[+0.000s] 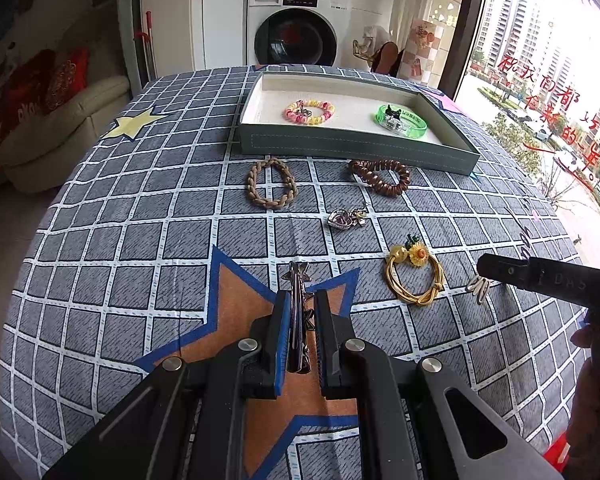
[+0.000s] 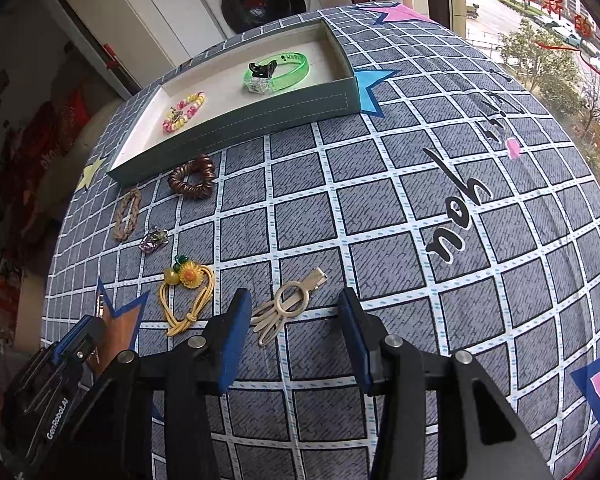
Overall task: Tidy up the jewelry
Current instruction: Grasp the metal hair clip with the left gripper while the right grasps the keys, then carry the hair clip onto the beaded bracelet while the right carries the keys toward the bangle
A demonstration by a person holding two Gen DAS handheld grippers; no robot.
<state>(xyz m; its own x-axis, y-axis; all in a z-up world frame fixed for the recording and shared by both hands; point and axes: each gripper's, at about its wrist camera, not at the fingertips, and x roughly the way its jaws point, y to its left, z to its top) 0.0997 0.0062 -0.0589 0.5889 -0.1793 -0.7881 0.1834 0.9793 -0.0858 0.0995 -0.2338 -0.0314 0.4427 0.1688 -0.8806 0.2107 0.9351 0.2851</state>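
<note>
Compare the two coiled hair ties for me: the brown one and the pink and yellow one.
The brown coil tie lies on the tablecloth, just outside the box wall; the pink and yellow coil tie lies inside the tray box.
The brown one is a single dark metallic colour; the other alternates pink and yellow segments.
The brown one is squashed out of round; the other keeps a neat ring.
Both are spiral-cord loops lying flat, touched by neither gripper.

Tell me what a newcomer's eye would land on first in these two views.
First, the left gripper, shut on a dark metal hair clip with star trim over the orange star printed on the blue-grey checked tablecloth. Next, the translucent green bangle glowing inside the shallow grey-green tray at the far edge. Then the right gripper, open around a cream hand-shaped hair clip lying on the cloth.
</note>
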